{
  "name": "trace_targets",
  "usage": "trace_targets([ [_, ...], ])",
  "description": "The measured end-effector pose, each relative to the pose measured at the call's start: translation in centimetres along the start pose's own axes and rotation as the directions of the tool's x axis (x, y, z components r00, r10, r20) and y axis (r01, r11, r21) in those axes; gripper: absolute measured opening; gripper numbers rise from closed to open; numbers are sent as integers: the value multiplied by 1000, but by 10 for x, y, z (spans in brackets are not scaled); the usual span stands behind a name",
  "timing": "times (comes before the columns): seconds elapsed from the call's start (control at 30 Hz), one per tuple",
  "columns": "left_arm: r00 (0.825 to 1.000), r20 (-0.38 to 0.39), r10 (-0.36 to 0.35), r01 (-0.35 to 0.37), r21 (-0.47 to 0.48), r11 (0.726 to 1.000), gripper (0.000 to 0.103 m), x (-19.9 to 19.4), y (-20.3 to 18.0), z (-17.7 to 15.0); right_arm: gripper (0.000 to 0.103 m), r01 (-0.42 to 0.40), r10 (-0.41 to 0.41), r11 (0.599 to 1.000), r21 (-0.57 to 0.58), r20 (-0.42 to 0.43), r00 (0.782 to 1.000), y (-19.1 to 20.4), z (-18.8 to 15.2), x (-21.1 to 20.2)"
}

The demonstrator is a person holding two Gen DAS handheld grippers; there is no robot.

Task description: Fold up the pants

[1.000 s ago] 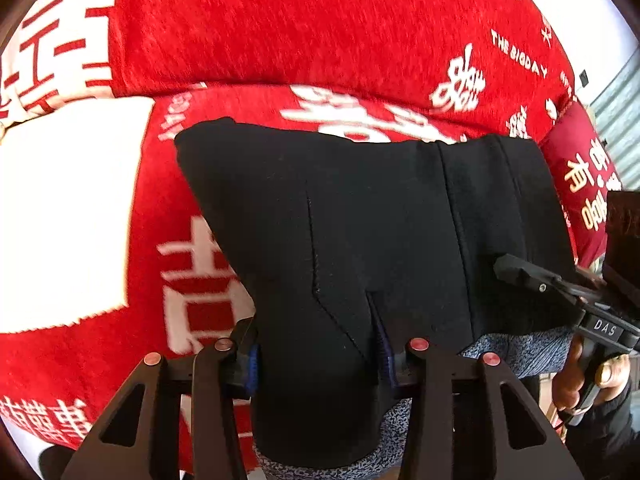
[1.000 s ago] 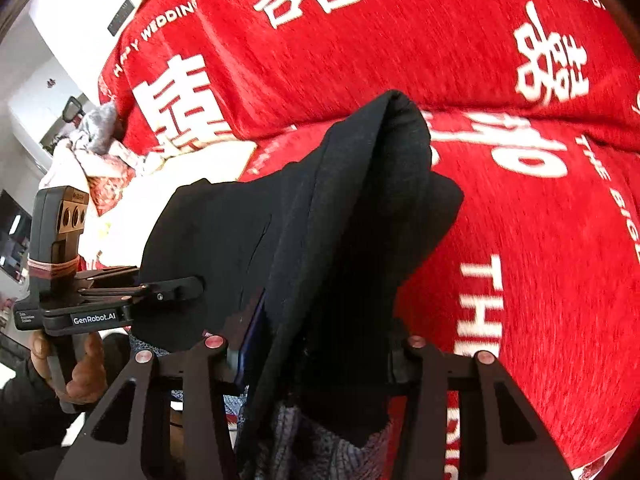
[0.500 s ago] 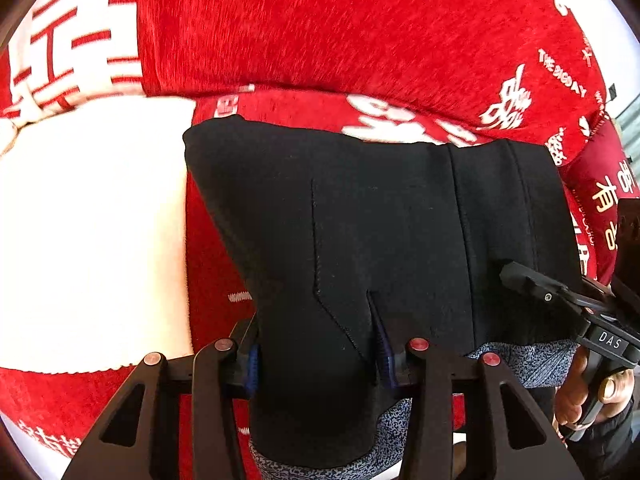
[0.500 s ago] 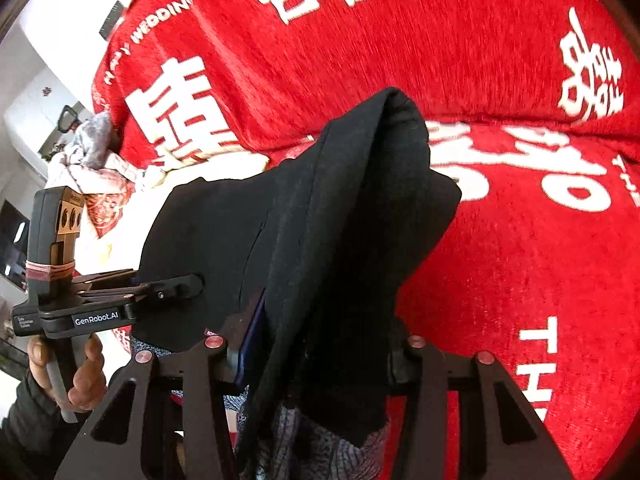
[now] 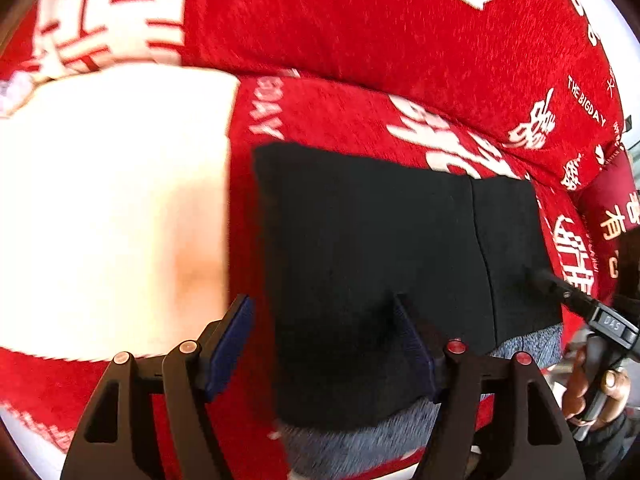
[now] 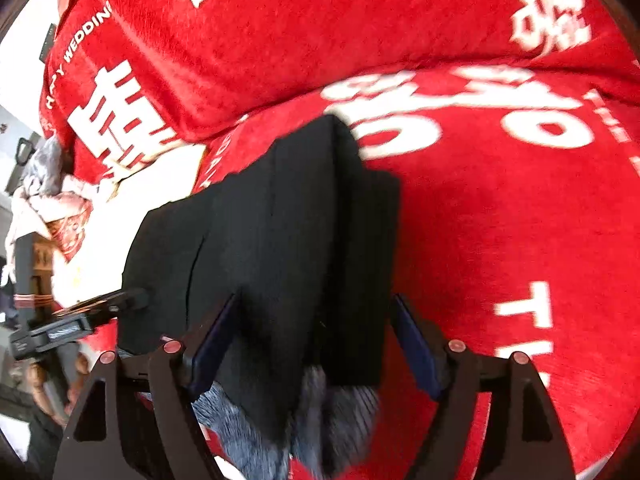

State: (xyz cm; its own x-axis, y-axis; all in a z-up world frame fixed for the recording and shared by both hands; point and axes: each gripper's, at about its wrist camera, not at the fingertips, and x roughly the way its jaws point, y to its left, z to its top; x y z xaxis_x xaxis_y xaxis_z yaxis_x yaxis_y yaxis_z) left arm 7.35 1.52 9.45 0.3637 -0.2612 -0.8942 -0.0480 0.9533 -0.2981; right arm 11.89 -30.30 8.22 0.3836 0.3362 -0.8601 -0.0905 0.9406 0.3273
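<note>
The black pants (image 5: pixel 380 256), folded into a block with a grey fleecy lining at the near edge, lie on the red sofa cover (image 5: pixel 360 40). My left gripper (image 5: pixel 324 344) is open, its jaws spread around the near left corner of the pants. In the right wrist view the pants (image 6: pixel 280 232) bulge up in a ridge. My right gripper (image 6: pixel 312 344) is open too, its blue pads either side of the near edge. Each gripper shows at the edge of the other view, the right gripper (image 5: pixel 580 304) and the left gripper (image 6: pixel 92 312).
The red cover with white characters drapes over the seat and the back cushion (image 6: pixel 280 20). A white patch (image 5: pixel 108 208) lies left of the pants. A red cushion (image 5: pixel 612 208) sits at the right end. Crumpled cloth (image 6: pixel 52 196) lies at the far left.
Both grippers have opened and let go of the pants. The pants have dropped flatter onto the seat. The left view has shifted right, showing more white patch.
</note>
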Motion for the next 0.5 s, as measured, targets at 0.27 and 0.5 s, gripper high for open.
trace_targets([
  [0.27, 992, 61, -110, 99, 161, 982, 72, -36, -52, -45, 80, -43, 91, 902, -430, 92, 992, 80, -60, -54],
  [0.5, 997, -13, -79, 80, 156, 985, 72, 10, -58, -56, 80, -3, 6, 916, -402, 6, 1000, 59, -75, -10],
])
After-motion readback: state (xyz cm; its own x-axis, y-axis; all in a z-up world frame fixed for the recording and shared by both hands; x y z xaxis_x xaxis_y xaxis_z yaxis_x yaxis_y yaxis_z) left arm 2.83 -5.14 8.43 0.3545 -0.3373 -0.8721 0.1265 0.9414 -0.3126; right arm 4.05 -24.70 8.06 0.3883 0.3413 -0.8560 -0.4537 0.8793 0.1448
